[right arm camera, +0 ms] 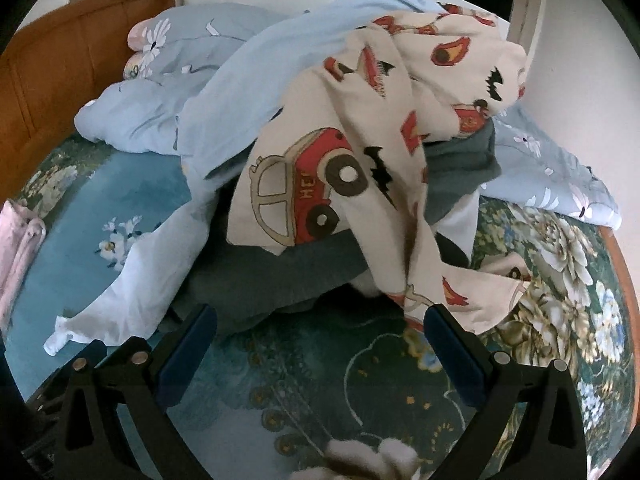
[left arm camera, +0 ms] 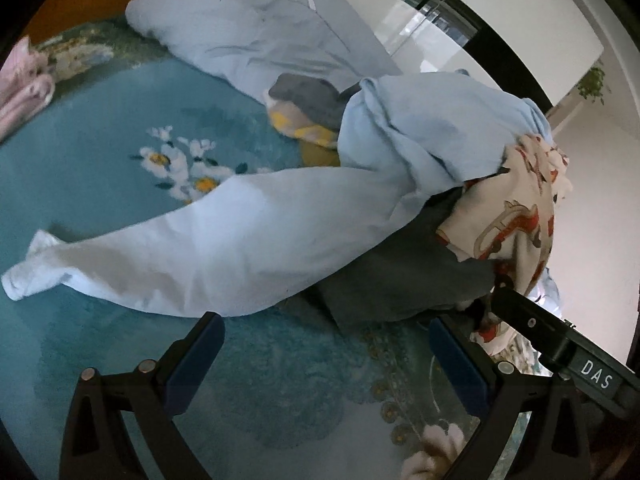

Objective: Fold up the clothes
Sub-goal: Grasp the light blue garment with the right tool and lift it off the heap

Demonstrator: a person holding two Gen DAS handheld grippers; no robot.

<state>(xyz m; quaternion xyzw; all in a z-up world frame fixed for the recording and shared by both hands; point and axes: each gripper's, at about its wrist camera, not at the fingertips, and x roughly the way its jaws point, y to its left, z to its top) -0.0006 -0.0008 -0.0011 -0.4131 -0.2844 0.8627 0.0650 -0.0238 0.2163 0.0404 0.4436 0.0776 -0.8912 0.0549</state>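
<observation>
left tool [left arm camera: 326, 354] spread, low over bedspread [left arm camera: 100, 152] | right tool [right arm camera: 320, 346] spread, facing clothes pile [right arm camera: 320, 168]

A home bedroom — a wooden headboard [right arm camera: 60, 60] backs the bed. A floral teal bedspread [left arm camera: 120, 128] and rumpled blue quilt [right arm camera: 168, 80] cover it.

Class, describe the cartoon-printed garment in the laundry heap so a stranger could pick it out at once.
Start at the teal floral bedspread covering the bed, then find the heap of clothes in its middle. On top, draped over a dark grey garment and beside a plain light blue garment, lies the cream cloth. It alone carries red cartoon cars and black lightning marks.
</observation>
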